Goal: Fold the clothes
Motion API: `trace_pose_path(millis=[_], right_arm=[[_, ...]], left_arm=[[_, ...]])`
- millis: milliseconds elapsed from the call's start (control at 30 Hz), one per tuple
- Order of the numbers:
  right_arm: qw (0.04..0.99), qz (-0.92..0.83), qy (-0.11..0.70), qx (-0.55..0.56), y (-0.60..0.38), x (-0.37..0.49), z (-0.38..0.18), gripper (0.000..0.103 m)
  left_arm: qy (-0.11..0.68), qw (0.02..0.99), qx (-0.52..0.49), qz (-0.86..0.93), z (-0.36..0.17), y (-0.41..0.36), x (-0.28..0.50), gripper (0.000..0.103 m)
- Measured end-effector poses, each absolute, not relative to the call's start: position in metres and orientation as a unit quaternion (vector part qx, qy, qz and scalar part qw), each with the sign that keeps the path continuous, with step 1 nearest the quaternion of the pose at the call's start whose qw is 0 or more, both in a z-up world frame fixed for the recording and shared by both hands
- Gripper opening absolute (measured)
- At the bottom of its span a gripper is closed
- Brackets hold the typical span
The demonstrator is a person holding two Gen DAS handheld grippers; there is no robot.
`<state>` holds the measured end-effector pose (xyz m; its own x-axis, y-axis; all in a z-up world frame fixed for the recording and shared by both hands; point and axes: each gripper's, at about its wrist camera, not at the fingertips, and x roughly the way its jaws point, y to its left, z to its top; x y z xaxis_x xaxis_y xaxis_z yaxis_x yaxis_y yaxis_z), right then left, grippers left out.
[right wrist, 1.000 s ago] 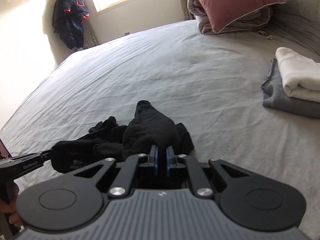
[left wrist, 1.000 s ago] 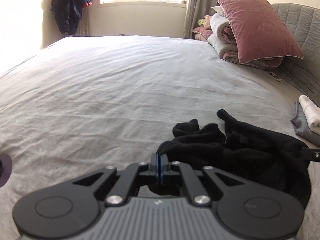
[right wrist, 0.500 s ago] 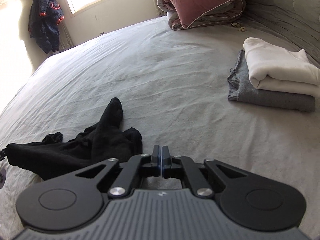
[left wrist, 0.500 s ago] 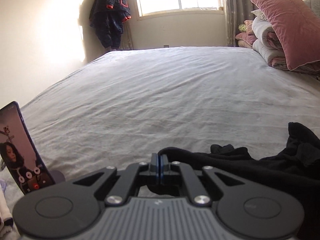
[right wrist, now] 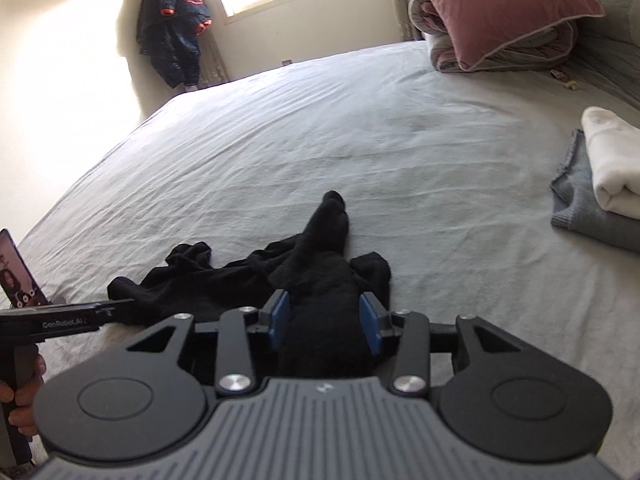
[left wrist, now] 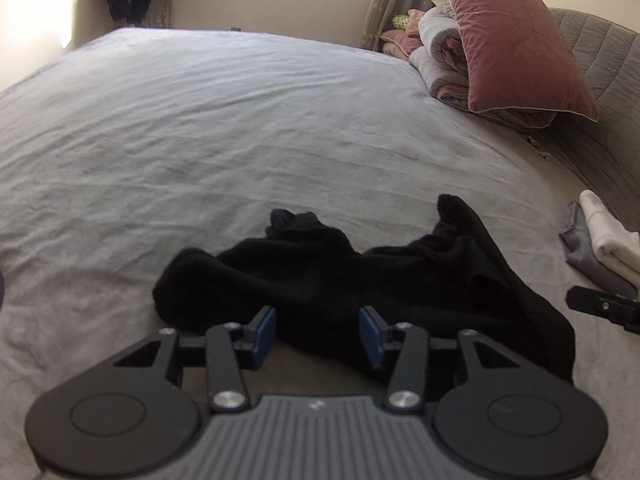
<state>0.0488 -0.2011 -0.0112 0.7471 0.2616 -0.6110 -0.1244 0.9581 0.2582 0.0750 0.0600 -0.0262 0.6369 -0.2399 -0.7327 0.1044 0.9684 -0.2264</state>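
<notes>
A crumpled black garment lies in a heap on the grey bed sheet. My left gripper hangs just over its near edge. Its jaws are opening, and black fabric lies between the blue pads without being pressed. In the right wrist view the same garment bulges up between the pads of my right gripper, whose jaws are also opening and no longer pinch it. The left gripper reaches in from the left, held by a hand. The right gripper's tip shows at the right edge.
A folded white garment on a folded grey one sits at the right of the bed. A pink pillow on a rolled duvet rests against the grey headboard. A phone stands at the bed's left edge. A dark jacket hangs by the window.
Both grippers were shut on the black garment and pulled it apart sideways; now both have opened and the garment lies slack on the sheet. The left view has swung back to the right.
</notes>
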Motion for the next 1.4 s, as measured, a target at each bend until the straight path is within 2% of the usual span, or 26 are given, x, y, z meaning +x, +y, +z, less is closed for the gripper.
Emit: trace_pose_path(millis=[267, 500, 633, 667, 700, 767, 800, 833, 1400], right_arm=[[0.932, 0.159, 0.324, 0.035, -0.155, 0.07, -0.022, 0.044], [0.934, 0.145, 0.324, -0.046, -0.133, 0.082, -0.048, 0.044], [0.935, 0.105, 0.328, -0.09, -0.136, 0.092, -0.063, 0.044], [0.934, 0.096, 0.331, -0.094, -0.139, 0.095, -0.066, 0.044], [0.934, 0.088, 0.333, -0.094, -0.142, 0.094, -0.069, 0.04], [0.936, 0.073, 0.334, -0.087, -0.15, 0.096, -0.071, 0.024], [0.937, 0.066, 0.334, -0.08, -0.155, 0.097, -0.071, 0.012], [0.938, 0.059, 0.334, -0.073, -0.159, 0.098, -0.07, 0.008], [0.948, -0.053, 0.311, 0.044, -0.235, 0.089, -0.037, 0.002]], left_arm=[[0.474, 0.858, -0.158, -0.123, -0.06, 0.048, 0.088, 0.046], [0.472, 0.859, -0.151, -0.125, -0.068, 0.036, 0.091, 0.044], [0.462, 0.869, -0.13, -0.118, -0.068, 0.029, 0.091, 0.038], [0.46, 0.872, -0.124, -0.117, -0.069, 0.028, 0.09, 0.033], [0.457, 0.874, -0.119, -0.114, -0.069, 0.027, 0.09, 0.029], [0.452, 0.879, -0.11, -0.105, -0.07, 0.026, 0.091, 0.006], [0.449, 0.881, -0.11, -0.101, -0.07, 0.027, 0.091, 0.004], [0.447, 0.882, -0.112, -0.097, -0.069, 0.028, 0.092, 0.004], [0.354, 0.932, -0.08, 0.021, -0.021, 0.078, 0.106, 0.002]])
